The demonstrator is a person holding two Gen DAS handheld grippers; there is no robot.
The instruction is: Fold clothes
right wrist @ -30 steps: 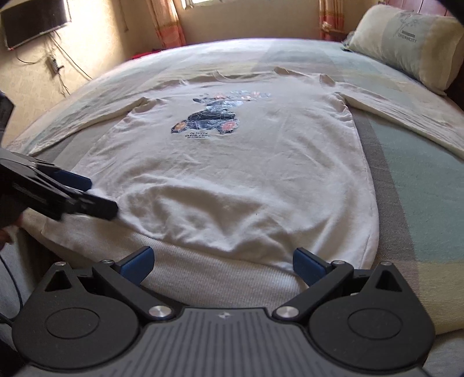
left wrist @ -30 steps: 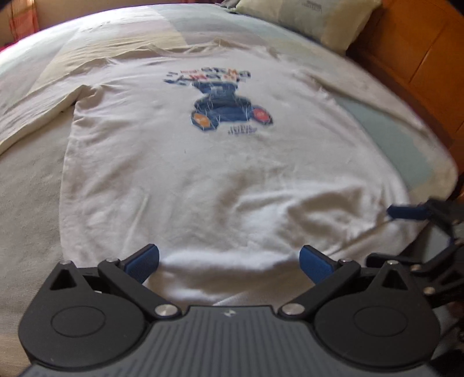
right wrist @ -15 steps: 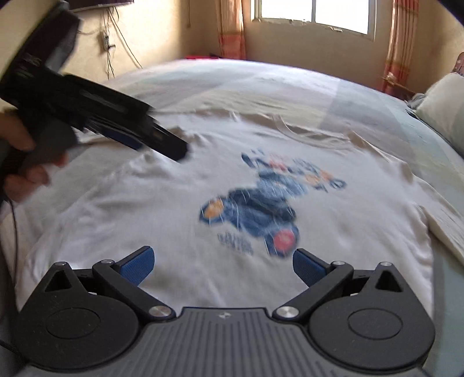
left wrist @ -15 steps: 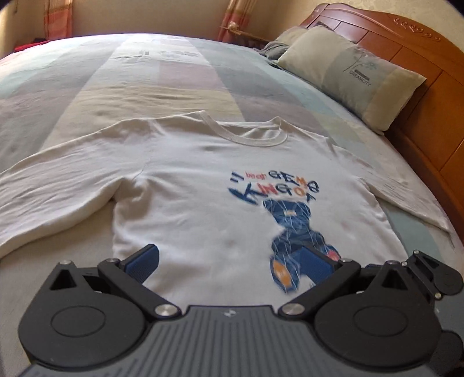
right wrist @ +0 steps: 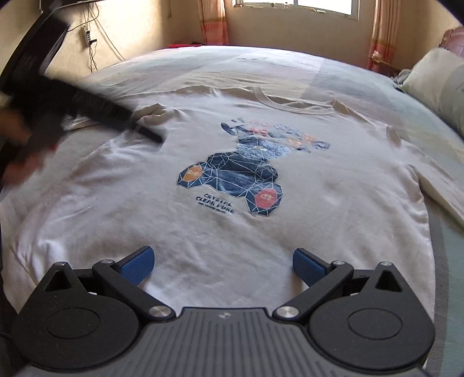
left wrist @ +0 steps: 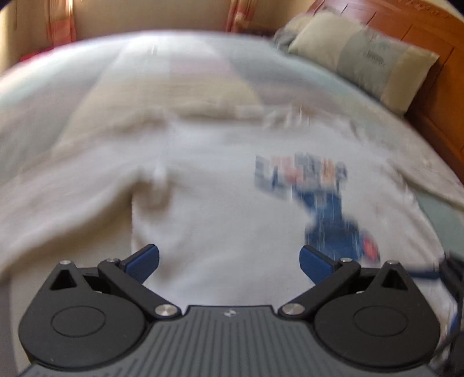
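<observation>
A white long-sleeved shirt with a blue bear print lies flat, front up, on the bed; it also shows blurred in the left wrist view. My left gripper is open and empty over the shirt's left side, near the armpit. In the right wrist view the left gripper reaches toward the left sleeve seam. My right gripper is open and empty above the shirt's lower middle.
The bedspread is pale with colour blocks. A pillow lies by the wooden headboard on the right. A window and curtains stand at the far wall.
Both grippers have moved up the shirt from its hem toward the chest. The left gripper has swung toward the left sleeve; its view is blurred by motion.
</observation>
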